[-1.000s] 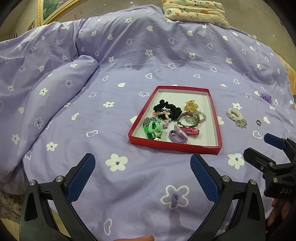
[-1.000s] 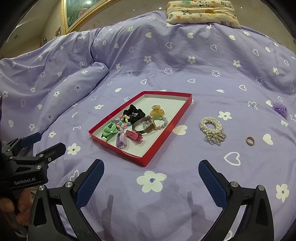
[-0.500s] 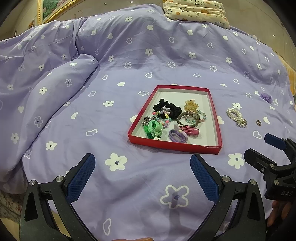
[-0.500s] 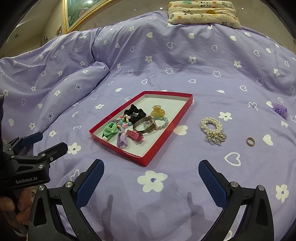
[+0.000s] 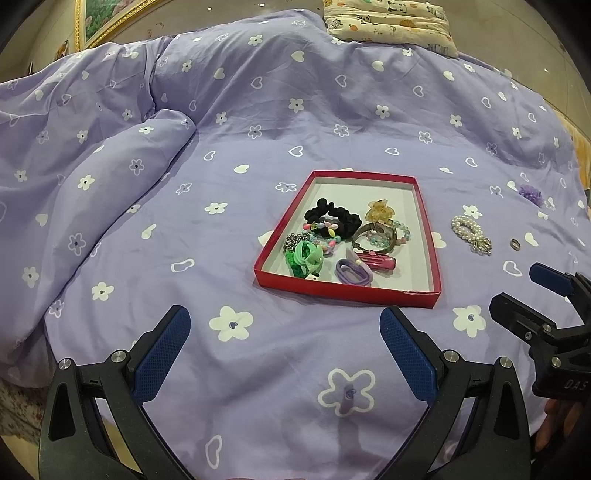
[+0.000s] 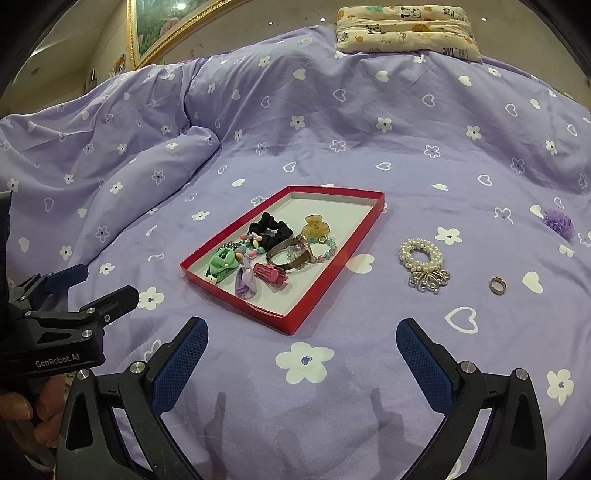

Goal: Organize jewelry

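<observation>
A red tray (image 5: 430, 258) (image 6: 354, 240) lies on the purple bedspread and holds several hair ties, clips and bracelets. Right of it on the spread lie a pearl bracelet (image 5: 470, 230) (image 6: 421, 256), a small ring (image 5: 515, 244) (image 6: 498, 285) and a purple scrunchie (image 5: 531, 194) (image 6: 559, 222). My left gripper (image 5: 284, 339) is open and empty, held above the spread in front of the tray. My right gripper (image 6: 303, 350) is open and empty, in front of the tray's right corner; it also shows in the left wrist view (image 5: 524, 299).
A rumpled fold of the duvet (image 5: 92, 184) rises at the left. A patterned pillow (image 6: 406, 27) lies at the far end of the bed. A gold-framed picture (image 6: 162, 26) hangs on the wall behind.
Both grippers have drifted very slightly; the scene sits a touch lower in the views. No object has moved, and both grippers stay open.
</observation>
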